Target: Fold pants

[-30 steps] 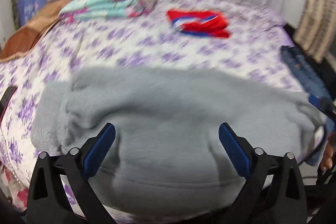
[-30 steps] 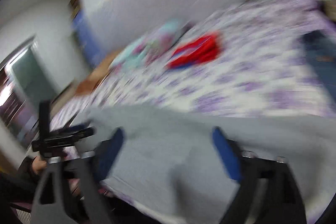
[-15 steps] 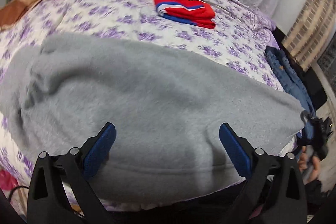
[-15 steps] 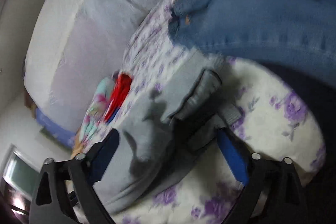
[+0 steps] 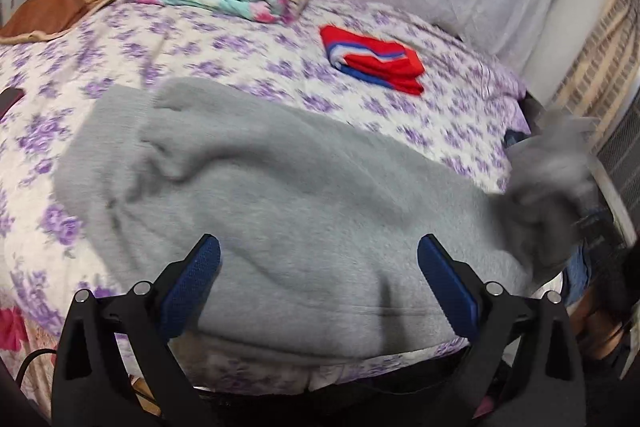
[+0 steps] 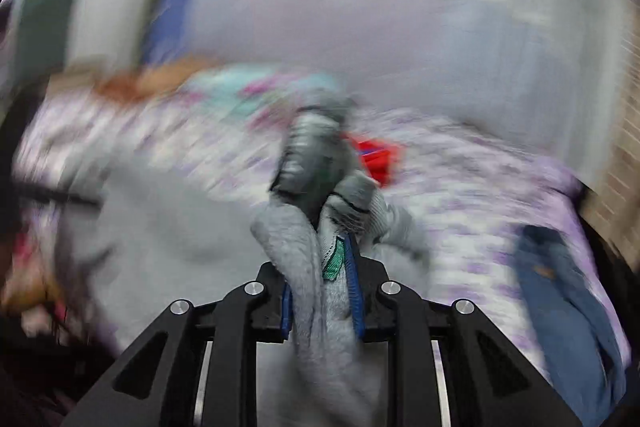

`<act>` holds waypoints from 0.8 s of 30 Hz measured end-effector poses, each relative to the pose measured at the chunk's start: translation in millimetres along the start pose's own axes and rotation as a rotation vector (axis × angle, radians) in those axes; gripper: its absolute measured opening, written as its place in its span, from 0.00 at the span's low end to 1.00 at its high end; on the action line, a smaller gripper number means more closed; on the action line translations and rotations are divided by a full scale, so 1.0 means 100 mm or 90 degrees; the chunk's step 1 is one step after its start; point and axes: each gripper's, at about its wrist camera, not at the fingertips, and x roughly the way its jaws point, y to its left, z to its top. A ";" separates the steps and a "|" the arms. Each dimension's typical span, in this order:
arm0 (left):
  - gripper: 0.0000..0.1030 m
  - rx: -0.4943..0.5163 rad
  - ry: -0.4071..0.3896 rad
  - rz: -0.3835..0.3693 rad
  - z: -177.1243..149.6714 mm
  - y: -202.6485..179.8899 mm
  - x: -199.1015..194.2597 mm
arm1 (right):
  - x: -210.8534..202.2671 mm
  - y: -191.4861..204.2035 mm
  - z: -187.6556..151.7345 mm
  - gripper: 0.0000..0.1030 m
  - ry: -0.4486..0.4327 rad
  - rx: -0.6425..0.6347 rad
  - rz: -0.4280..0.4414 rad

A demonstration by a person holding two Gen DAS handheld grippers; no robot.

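Barely begun: grey pants (image 5: 280, 211) spread flat along near edge of bed (image 5: 208, 47), no fold laid yet. Right gripper (image 6: 322, 291) jaws pinching bunched end of pants, lifted near right edge. Left gripper (image 5: 320, 287) jaws spread, empty, above fabric.
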 end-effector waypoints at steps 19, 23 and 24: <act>0.94 -0.038 -0.006 0.019 -0.12 0.32 -0.13 | 0.45 0.21 0.05 0.20 0.141 -0.091 0.094; 0.94 -0.043 -0.004 0.018 -0.12 0.34 -0.12 | 0.08 -0.07 0.37 0.14 0.056 -0.046 0.099; 0.94 -0.041 -0.002 0.021 -0.12 0.34 -0.10 | -0.03 -0.10 0.46 0.14 0.027 -0.036 0.108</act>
